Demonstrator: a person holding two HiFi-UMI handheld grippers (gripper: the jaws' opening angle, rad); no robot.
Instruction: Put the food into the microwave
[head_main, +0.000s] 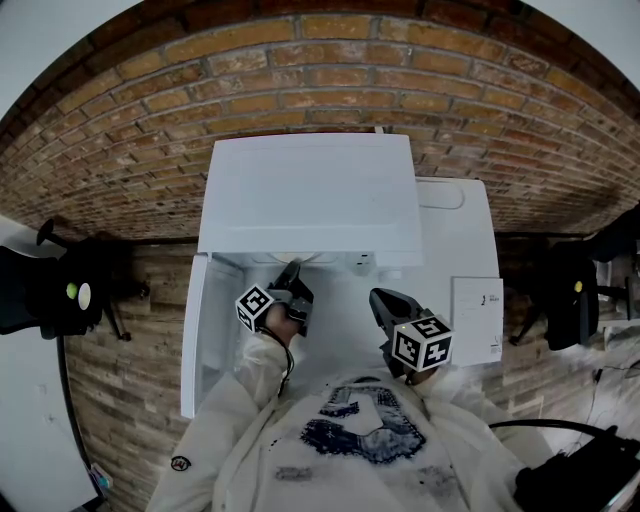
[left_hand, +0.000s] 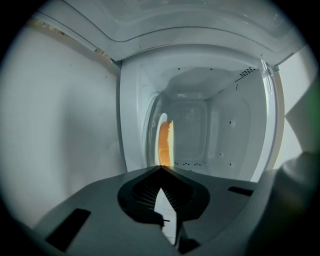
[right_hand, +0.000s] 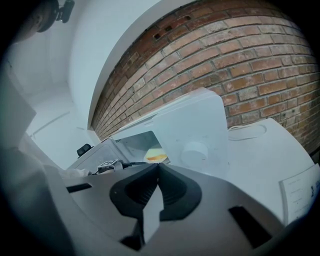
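— Since the microwave (head_main: 310, 195) has its door (head_main: 196, 335) swung wide, where's the food (left_hand: 165, 142)?
— Inside the cavity. My left gripper (left_hand: 162, 169), at the mouth, and my right gripper (right_hand: 156, 165) are both closed, empty. Next, probably: withdraw, shut the door.

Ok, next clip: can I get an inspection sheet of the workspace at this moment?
Surface: white table, mostly bare.
Job's things: microwave, door open; orange food inside the cavity.
Clutter: printed sheet at the table's right.
Grippers: left gripper shut, empty, at the opening; right gripper shut, empty, outside the microwave.
Cables: white cord on the table; black cable lower right.
Surroundings: brick wall; black stand at left.
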